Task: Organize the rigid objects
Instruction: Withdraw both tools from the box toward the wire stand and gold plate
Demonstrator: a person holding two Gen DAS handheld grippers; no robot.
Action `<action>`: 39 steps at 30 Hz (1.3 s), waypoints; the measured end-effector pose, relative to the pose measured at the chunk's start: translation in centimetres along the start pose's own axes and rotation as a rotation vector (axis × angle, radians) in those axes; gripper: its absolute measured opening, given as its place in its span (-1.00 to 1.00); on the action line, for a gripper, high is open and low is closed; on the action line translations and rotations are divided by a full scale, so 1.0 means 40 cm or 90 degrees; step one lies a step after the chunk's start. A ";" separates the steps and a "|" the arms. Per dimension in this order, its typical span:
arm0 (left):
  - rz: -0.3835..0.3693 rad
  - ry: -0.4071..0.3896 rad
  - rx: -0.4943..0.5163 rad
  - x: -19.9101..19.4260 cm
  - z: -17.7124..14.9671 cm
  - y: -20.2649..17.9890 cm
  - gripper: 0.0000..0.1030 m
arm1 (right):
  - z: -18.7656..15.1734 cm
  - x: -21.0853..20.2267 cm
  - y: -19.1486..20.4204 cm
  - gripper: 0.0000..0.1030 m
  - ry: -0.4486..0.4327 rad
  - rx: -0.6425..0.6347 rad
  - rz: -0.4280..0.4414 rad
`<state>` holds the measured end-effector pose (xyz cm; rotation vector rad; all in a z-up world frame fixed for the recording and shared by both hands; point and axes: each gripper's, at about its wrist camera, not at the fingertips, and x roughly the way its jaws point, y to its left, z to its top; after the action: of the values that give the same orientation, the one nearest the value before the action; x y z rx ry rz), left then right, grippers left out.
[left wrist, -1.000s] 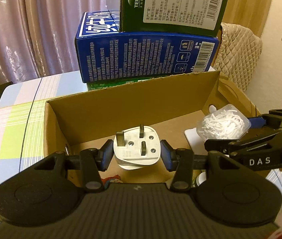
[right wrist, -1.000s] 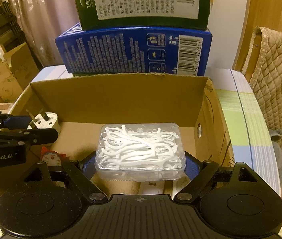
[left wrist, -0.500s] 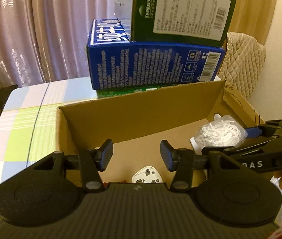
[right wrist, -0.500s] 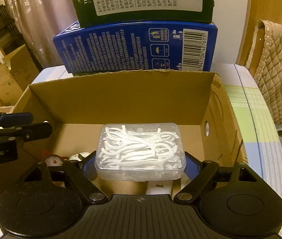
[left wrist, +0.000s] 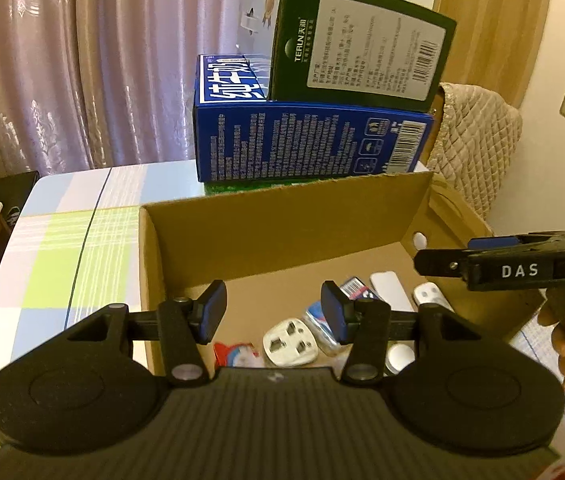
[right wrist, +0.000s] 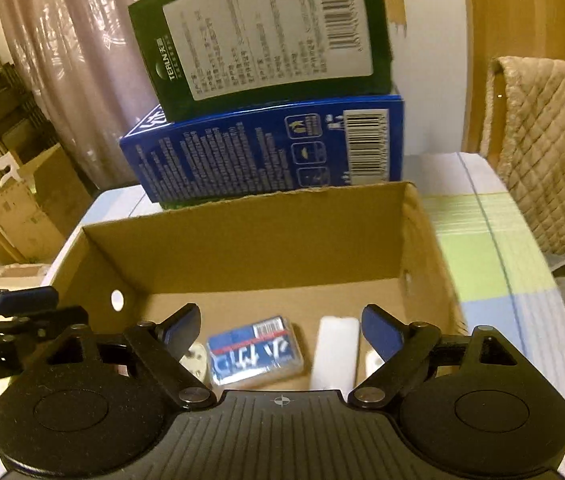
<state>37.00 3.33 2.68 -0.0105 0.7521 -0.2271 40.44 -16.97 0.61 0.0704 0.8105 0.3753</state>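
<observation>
An open cardboard box stands on the table. A white plug adapter lies on its floor, prongs side up. A clear floss-pick case with a blue label lies beside it, also showing in the left wrist view. A white bar-shaped object lies to the right. My left gripper is open and empty above the box's near left. My right gripper is open and empty above the case; it shows in the left wrist view.
A blue carton with a green carton on top stands behind the box. The table has a checked cloth. A quilted chair back is at the right. Cardboard pieces stand at the left.
My left gripper let go of the plug adapter, which now lies in the box. My right gripper opened and dropped the floss-pick case into the box. Both grippers rose.
</observation>
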 end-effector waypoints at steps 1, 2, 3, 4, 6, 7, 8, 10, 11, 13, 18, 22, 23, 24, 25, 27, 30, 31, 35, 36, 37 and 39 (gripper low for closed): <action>0.001 0.000 0.000 -0.011 -0.008 -0.003 -0.09 | -0.010 -0.018 -0.003 0.65 -0.001 0.000 -0.002; 0.005 0.001 0.000 -0.026 -0.017 -0.007 -0.09 | -0.019 -0.035 -0.003 0.65 -0.002 -0.001 0.000; 0.007 0.004 0.000 -0.038 -0.026 -0.011 -0.09 | -0.030 -0.053 0.000 0.65 -0.004 -0.002 0.002; 0.006 0.006 -0.003 -0.053 -0.036 -0.015 -0.09 | -0.040 -0.068 0.004 0.65 -0.003 -0.004 0.004; 0.003 0.004 -0.012 -0.086 -0.053 -0.024 -0.09 | -0.062 -0.108 0.015 0.65 -0.007 -0.006 0.000; 0.004 0.002 -0.015 -0.106 -0.064 -0.031 -0.09 | -0.075 -0.129 0.021 0.65 -0.008 -0.008 -0.001; 0.004 0.002 -0.016 -0.123 -0.074 -0.037 -0.09 | -0.085 -0.148 0.029 0.65 -0.010 -0.009 0.000; 0.007 -0.001 -0.017 -0.162 -0.094 -0.050 -0.06 | -0.106 -0.188 0.042 0.65 -0.014 -0.007 0.004; 0.010 -0.003 -0.019 -0.184 -0.106 -0.058 -0.05 | -0.117 -0.209 0.049 0.65 -0.015 -0.006 0.005; 0.011 -0.001 -0.022 -0.219 -0.128 -0.071 -0.04 | -0.136 -0.249 0.062 0.65 -0.017 -0.006 0.004; 0.012 -0.005 -0.026 -0.306 -0.182 -0.108 -0.01 | -0.191 -0.340 0.099 0.65 -0.023 -0.008 0.010; 0.009 -0.008 -0.034 -0.360 -0.215 -0.130 0.06 | -0.243 -0.408 0.125 0.65 -0.027 -0.015 0.008; 0.006 -0.009 -0.037 -0.374 -0.224 -0.133 0.08 | -0.256 -0.423 0.129 0.65 -0.028 -0.015 0.010; 0.005 -0.011 -0.040 -0.388 -0.234 -0.136 0.12 | -0.269 -0.437 0.132 0.65 -0.028 -0.014 0.012; 0.007 -0.013 -0.043 -0.401 -0.243 -0.136 0.12 | -0.283 -0.450 0.134 0.65 -0.028 -0.010 0.011; 0.012 -0.017 -0.050 -0.428 -0.263 -0.136 0.12 | -0.313 -0.478 0.137 0.65 -0.032 0.001 0.007; 0.010 -0.023 -0.077 -0.465 -0.293 -0.127 0.23 | -0.361 -0.509 0.144 0.65 -0.033 0.014 0.009; 0.015 -0.025 -0.083 -0.475 -0.303 -0.126 0.35 | -0.378 -0.515 0.148 0.65 -0.032 0.018 0.009; 0.039 -0.029 -0.096 -0.519 -0.354 -0.118 0.49 | -0.441 -0.538 0.156 0.65 -0.025 0.040 0.008; 0.042 -0.031 -0.101 -0.531 -0.367 -0.114 0.52 | -0.455 -0.544 0.154 0.65 -0.023 0.050 0.012; 0.048 -0.034 -0.104 -0.541 -0.380 -0.109 0.58 | -0.468 -0.549 0.153 0.65 -0.022 0.058 0.015; 0.067 -0.033 -0.115 -0.562 -0.413 -0.097 0.61 | -0.496 -0.561 0.156 0.65 -0.017 0.060 0.015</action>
<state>9.14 5.41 6.15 -0.1464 0.7178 -0.0580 10.22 -20.71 3.74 0.1732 0.8013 0.3577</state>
